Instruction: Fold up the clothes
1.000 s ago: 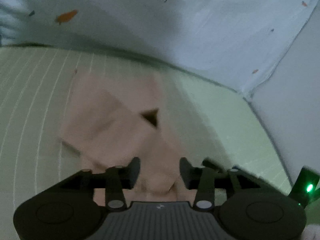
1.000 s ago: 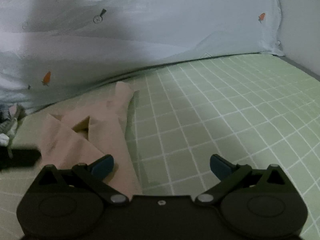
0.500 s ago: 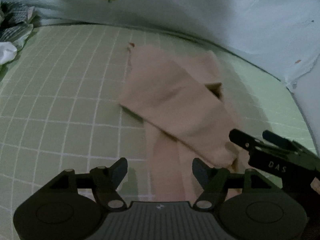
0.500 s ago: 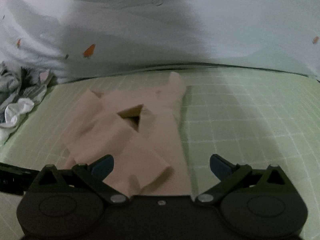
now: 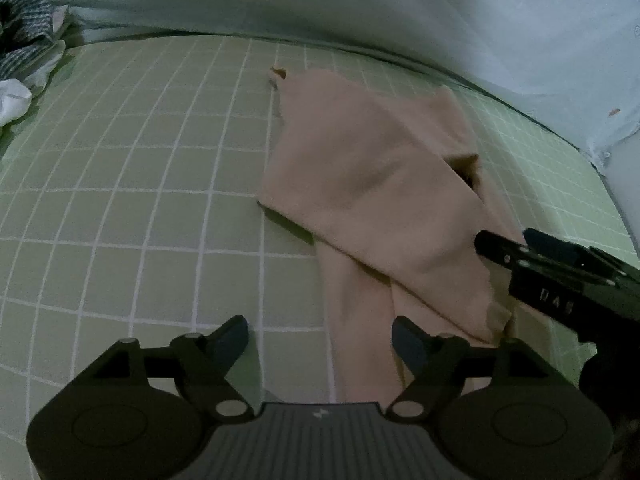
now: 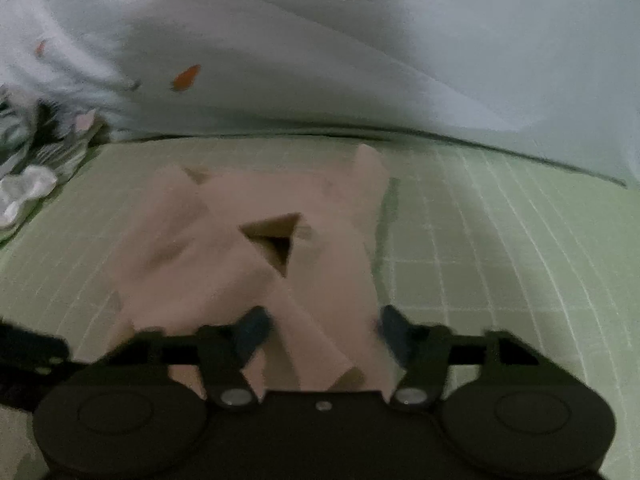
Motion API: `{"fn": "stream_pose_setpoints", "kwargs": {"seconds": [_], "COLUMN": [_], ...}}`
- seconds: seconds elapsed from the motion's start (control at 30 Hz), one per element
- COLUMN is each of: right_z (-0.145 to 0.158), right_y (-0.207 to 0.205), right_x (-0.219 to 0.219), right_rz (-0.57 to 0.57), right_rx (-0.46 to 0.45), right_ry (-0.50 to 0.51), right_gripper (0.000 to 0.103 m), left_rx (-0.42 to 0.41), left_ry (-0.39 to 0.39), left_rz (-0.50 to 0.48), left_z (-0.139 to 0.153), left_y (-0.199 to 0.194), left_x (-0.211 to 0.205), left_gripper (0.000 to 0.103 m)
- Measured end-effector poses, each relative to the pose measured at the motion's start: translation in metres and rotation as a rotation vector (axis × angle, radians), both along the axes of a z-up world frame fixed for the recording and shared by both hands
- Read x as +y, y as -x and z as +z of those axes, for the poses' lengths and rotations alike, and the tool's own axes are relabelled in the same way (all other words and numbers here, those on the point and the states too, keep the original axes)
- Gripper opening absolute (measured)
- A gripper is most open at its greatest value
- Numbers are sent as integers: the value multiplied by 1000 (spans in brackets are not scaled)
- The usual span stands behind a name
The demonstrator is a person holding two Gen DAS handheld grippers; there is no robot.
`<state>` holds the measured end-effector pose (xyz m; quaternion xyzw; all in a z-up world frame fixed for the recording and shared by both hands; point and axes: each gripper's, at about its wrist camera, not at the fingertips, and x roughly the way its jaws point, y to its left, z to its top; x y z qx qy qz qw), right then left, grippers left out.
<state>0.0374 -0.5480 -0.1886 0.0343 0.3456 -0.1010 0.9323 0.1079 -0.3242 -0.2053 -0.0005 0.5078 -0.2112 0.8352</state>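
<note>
Peach-pink garment (image 5: 372,184) lies part-folded on green checked bedsheet (image 5: 132,168), both tongs at its near end.

Long axis runs 12 to 6 from either tong, near end at 6. Right gripper (image 6: 324,330) straddles that end, cloth between its jaws, jaws closing, pads not yet pressing; it sits nearer the fabric. Left gripper (image 5: 320,340) is opening, nothing gripped, a strip of cloth and bare sheet in its gap. A second ago the right jaws stood full wide beside the garment, over bare sheet; the left stood narrower with cloth bunched between its fingers.
</note>
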Motion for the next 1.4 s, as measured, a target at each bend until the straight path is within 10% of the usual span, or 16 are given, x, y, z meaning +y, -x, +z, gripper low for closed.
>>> {"fn": "stream_pose_setpoints", "kwargs": {"seconds": [0.17, 0.43, 0.83, 1.07, 1.13, 1.23, 1.4], "right_z": [0, 18, 24, 6, 1, 3, 17], "right_y": [0, 17, 58, 56, 53, 55, 66], "right_x": [2, 0, -3, -11, -11, -8, -6], "right_rz": [33, 57, 51, 54, 55, 57, 49], "right_rx": [17, -29, -52, 4, 1, -17, -84], "right_ry": [-9, 8, -238, -296, -313, -318, -363], "right_gripper": [22, 2, 3, 38, 35, 2, 2], "left_rx": [-3, 19, 1, -24, -29, -40, -64], "left_ry": [-14, 8, 24, 26, 22, 18, 21], "left_rz": [-5, 36, 34, 25, 27, 34, 50], "left_z": [1, 10, 24, 30, 32, 37, 48], "left_y": [1, 11, 62, 80, 85, 88, 96], "left_x": [-2, 2, 6, 12, 15, 20, 29], "left_gripper": [81, 81, 81, 81, 81, 81, 81]}}
